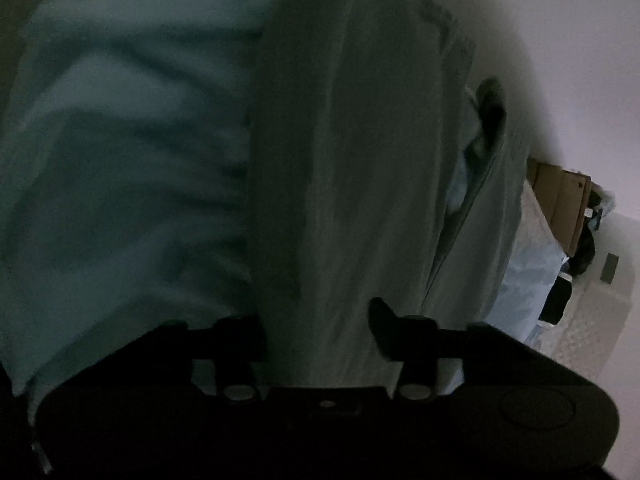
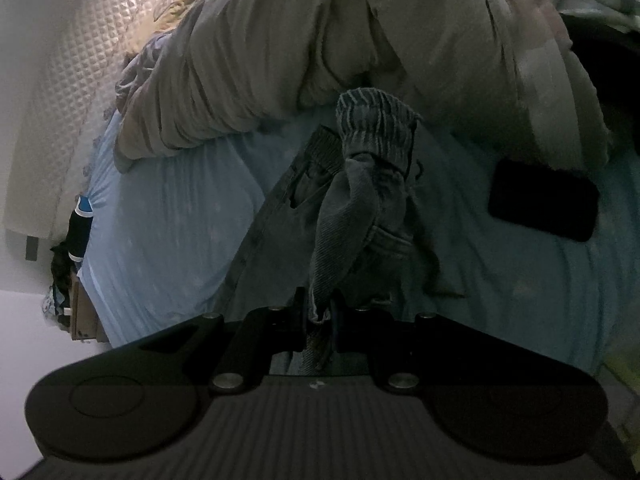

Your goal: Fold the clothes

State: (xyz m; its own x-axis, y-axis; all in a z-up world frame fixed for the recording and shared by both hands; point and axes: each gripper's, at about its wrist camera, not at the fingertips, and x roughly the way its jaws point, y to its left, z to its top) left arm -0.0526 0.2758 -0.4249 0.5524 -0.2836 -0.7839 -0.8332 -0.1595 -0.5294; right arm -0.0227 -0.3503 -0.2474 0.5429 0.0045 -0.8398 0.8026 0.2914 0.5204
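Looking along my right gripper (image 2: pixel 320 320), I see the biggest thing first: the bed's pale blue sheet (image 2: pixel 168 232), running under everything, with a rumpled beige blanket (image 2: pixel 256 72) heaped across its far side and a quilted white mattress edge (image 2: pixel 100 52) beyond that. On the sheet lies the dark grey denim garment (image 2: pixel 360 216), its ribbed cuff (image 2: pixel 374 124) raised toward the blanket; a bunched fold of that denim runs straight back into my right fingers, which are clenched on it with cloth pinched between them. A flat black rectangular object (image 2: pixel 544 204) rests on the sheet to the side, near the blanket's edge. Through the left wrist view the frame is very dark and close: a pale grey-green cloth (image 1: pixel 352 168) fills the middle, with teal fabric (image 1: pixel 120 152) wrinkled beside it. My left gripper (image 1: pixel 316 332) has its fingers spread wide, with the pale cloth lying between them; I cannot tell whether either finger presses on it. A brown cardboard box (image 1: pixel 560 204) shows small at the far edge.
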